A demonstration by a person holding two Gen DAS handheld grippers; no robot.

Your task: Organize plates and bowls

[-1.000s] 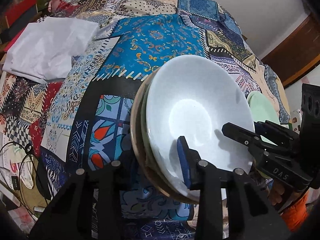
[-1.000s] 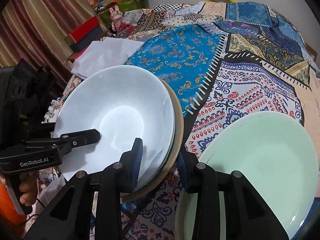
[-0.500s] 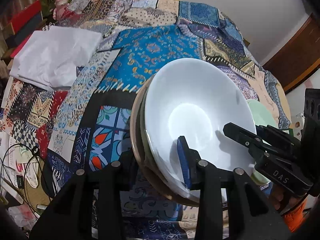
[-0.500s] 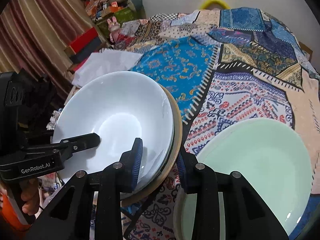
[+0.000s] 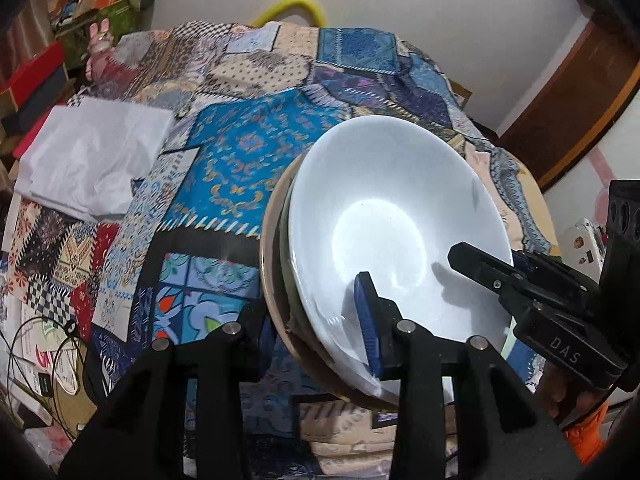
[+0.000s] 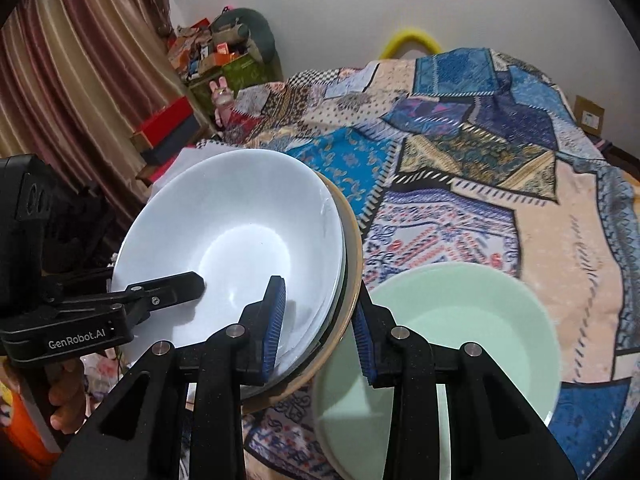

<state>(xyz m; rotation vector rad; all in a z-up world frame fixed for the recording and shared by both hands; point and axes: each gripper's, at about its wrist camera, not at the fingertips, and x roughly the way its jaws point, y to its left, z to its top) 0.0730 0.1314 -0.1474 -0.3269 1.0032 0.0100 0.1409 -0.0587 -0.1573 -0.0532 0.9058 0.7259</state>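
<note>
Two grippers clamp one tilted stack of dishes above the patchwork quilt (image 5: 248, 152): a white bowl (image 5: 396, 224) on top, a tan plate (image 6: 352, 240) outermost beneath. A pale green plate (image 6: 460, 320) lies on the quilt just right of the stack. The left gripper (image 5: 312, 328) pinches the stack's left rim, the right gripper (image 6: 318, 326) its right rim
</note>
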